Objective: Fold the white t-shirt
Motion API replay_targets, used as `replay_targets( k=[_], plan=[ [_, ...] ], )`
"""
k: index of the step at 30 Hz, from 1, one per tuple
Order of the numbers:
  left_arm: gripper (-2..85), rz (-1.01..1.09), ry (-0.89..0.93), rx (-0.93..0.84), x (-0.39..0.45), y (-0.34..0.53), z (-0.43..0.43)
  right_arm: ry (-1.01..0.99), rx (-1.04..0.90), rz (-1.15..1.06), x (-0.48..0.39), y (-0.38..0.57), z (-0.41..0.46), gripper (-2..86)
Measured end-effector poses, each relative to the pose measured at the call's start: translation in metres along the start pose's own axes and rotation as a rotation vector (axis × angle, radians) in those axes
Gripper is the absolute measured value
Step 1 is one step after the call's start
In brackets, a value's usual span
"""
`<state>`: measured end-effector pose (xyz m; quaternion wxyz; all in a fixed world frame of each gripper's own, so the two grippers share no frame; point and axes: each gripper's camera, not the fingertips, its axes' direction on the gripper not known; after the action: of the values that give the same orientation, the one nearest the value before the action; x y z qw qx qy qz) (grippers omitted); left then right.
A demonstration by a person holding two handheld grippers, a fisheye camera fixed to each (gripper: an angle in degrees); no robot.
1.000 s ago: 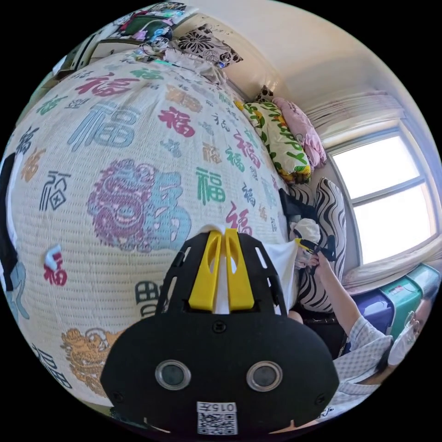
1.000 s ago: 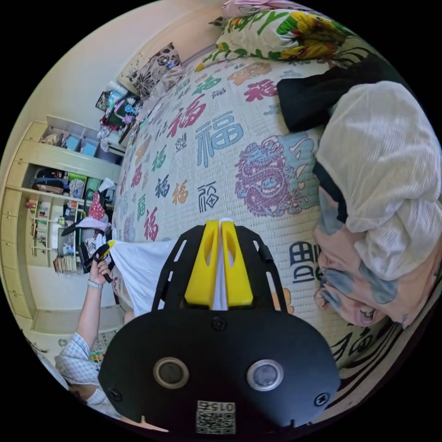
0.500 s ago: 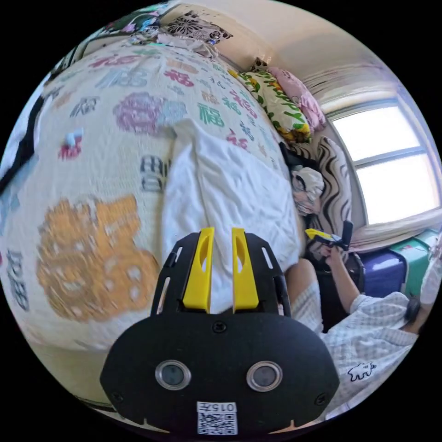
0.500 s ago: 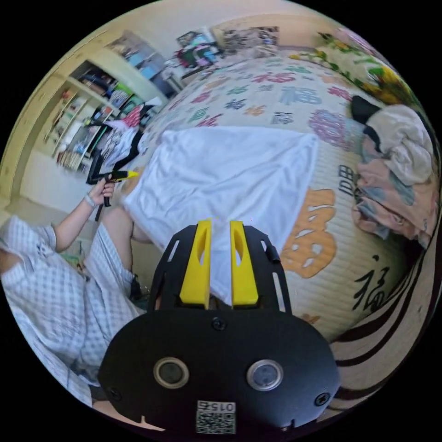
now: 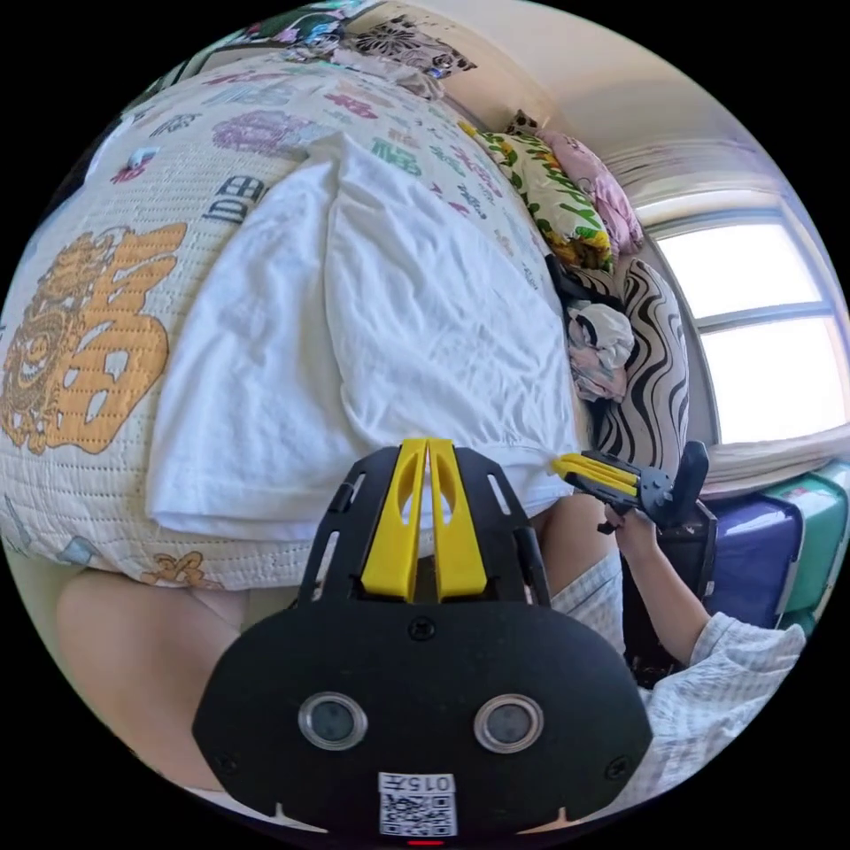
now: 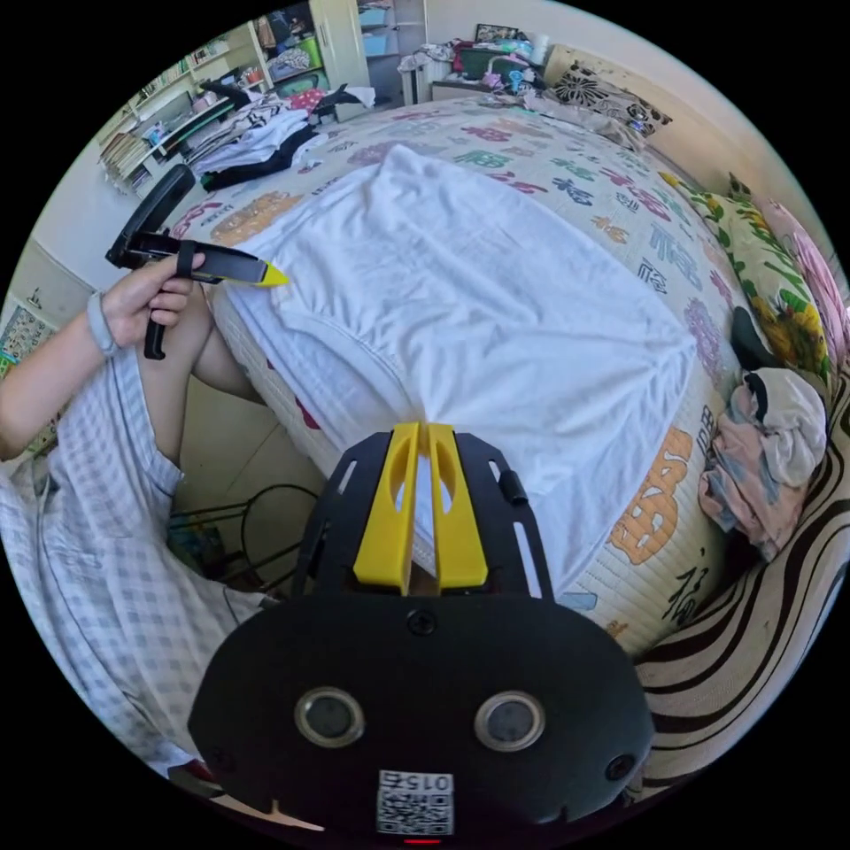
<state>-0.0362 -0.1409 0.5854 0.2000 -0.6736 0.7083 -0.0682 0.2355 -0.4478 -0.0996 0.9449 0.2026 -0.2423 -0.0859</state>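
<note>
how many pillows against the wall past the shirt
2 clear ones: a green and yellow flowered pillow with a pink pillow behind it; others farther back may be hidden.

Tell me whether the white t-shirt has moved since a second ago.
Yes. The white t-shirt was bunched at the bed's near edge between the grippers; now it lies spread across the patterned bedspread, reaching toward the pillows.

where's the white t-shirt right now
The white t-shirt lies spread on the patterned bedspread at the bed's near edge, with the bundle of crumpled clothes off to its right in the right gripper view.
</note>
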Motion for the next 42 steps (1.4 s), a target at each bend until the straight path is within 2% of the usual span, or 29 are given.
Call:
replay_targets(
  k=[5, 10, 12, 15, 18, 21, 24, 28, 34, 39, 42],
  plan=[
    [-0.6, 0.034, 0.035, 0.068, 0.000, 0.014, -0.021, 0.017, 0.046, 0.019, -0.025, 0.013, -0.013, 1.5],
    [2.1, -0.072, 0.148, 0.036, -0.021, 0.029, -0.005, 0.036, 0.015, 0.057, -0.051, 0.009, 0.008, 2.5],
    [6.5, -0.129, 0.186, 0.042, -0.026, 0.034, 0.012, 0.016, 0.013, 0.076, -0.055, 0.003, 0.016, 2.6],
    [7.0, -0.213, 0.268, 0.053, -0.030, 0.034, 0.035, 0.008, -0.012, 0.091, -0.063, -0.008, 0.029, 0.9],
    [1.7, -0.248, 0.209, 0.057, -0.030, 0.031, 0.048, 0.027, -0.045, 0.102, -0.071, -0.017, 0.040, 0.2],
    [0.1, -0.223, 0.240, 0.064, -0.030, 0.034, 0.048, 0.063, -0.051, 0.105, -0.079, -0.025, 0.047, 0.5],
    [-0.3, -0.212, 0.266, 0.083, -0.033, 0.045, 0.038, 0.098, -0.045, 0.073, -0.089, -0.033, 0.055, 2.3],
    [-0.4, -0.220, 0.286, 0.097, -0.040, 0.061, 0.032, 0.129, -0.161, 0.065, -0.099, -0.056, 0.086, 1.7],
    [-0.4, -0.208, 0.256, 0.096, -0.035, 0.079, 0.037, 0.123, -0.170, 0.035, -0.108, -0.073, 0.090, -0.9],
    [0.4, -0.148, 0.120, 0.088, -0.021, 0.093, 0.045, 0.125, -0.196, 0.094, -0.105, -0.075, 0.100, -1.0],
    [2.3, -0.184, 0.137, 0.095, -0.026, 0.105, 0.054, 0.124, -0.145, 0.111, -0.105, -0.087, 0.096, -1.0]
  ],
)
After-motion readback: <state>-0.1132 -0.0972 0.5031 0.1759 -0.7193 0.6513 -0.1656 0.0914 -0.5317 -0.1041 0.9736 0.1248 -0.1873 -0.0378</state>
